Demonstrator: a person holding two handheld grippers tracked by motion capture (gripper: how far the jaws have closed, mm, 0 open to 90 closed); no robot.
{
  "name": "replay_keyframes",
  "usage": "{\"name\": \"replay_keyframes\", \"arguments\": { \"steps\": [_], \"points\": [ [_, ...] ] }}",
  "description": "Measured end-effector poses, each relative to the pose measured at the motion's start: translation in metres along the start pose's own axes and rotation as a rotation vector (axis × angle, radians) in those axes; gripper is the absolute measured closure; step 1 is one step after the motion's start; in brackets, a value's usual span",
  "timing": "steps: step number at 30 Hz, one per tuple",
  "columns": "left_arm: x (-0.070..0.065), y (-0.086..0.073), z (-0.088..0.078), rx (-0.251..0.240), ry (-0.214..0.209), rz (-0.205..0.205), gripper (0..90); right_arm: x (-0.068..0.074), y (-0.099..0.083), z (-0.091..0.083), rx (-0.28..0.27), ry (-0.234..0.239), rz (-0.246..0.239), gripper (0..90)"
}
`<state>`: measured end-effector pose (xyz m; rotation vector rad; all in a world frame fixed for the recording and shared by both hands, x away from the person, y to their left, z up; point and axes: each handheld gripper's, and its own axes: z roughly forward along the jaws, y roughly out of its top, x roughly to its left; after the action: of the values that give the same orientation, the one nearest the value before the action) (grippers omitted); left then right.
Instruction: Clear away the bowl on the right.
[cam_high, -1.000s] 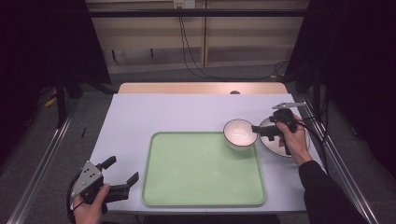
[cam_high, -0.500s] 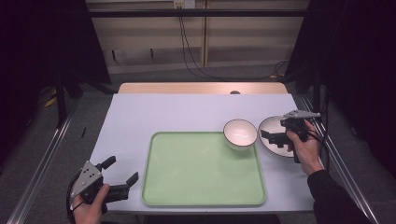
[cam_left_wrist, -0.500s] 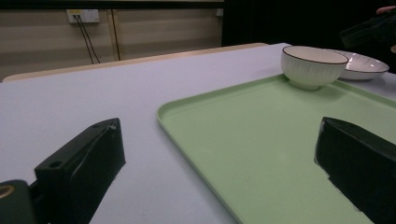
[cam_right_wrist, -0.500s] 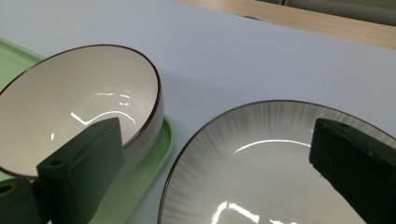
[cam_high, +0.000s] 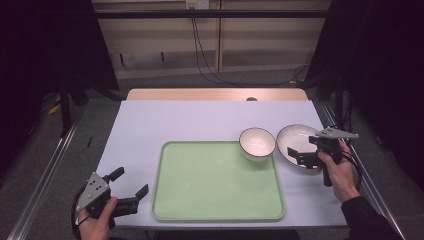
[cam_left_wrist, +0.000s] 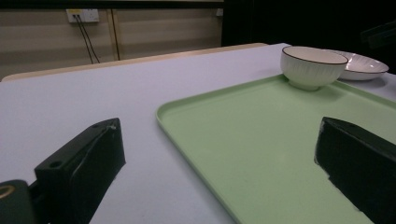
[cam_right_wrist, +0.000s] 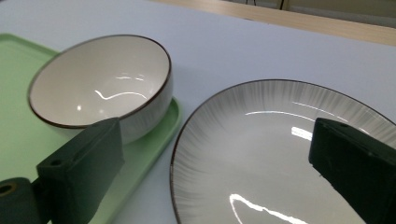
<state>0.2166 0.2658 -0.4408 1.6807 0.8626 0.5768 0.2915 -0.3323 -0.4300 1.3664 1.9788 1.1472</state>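
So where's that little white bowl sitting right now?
In the high view the bowl sits on the far right corner of the green tray, just left of the plate, near the right gripper.

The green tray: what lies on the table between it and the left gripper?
Nothing. In the high view, only bare white table separates the left gripper from the green tray; the left gripper view shows the same.

Light: dim, dark surround | Glare: streaks on plate (cam_right_wrist: 299, 158) and bowl (cam_right_wrist: 100, 84) | Focus: near tongs soft
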Motion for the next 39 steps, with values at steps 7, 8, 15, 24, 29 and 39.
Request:
{"name": "replay_keyframes", "arguments": {
  "steps": [7,8,15,24,29,39],
  "points": [
    [0.000,0.000,0.000,0.001,0.002,-0.001,1.6,0.003,-0.006,-0.016,0.001,-0.009,-0.031,1.8],
    [0.000,0.000,-0.001,-0.005,0.006,0.003,1.6,0.003,-0.009,-0.019,-0.010,-0.019,-0.021,2.3],
    [0.000,0.000,-0.001,-0.006,0.003,0.000,1.6,0.006,-0.021,-0.035,-0.030,-0.017,-0.020,2.7],
    [0.000,0.000,-0.001,-0.011,0.011,-0.003,1.6,0.005,-0.033,-0.051,-0.030,-0.018,-0.003,2.3],
    [0.000,0.000,-0.001,-0.008,0.011,-0.004,1.6,0.010,-0.040,-0.059,-0.052,-0.013,-0.009,2.1],
    [0.000,0.000,-0.002,-0.006,0.009,-0.002,1.6,0.024,-0.062,-0.068,-0.097,-0.002,-0.017,2.2]
  ]
}}
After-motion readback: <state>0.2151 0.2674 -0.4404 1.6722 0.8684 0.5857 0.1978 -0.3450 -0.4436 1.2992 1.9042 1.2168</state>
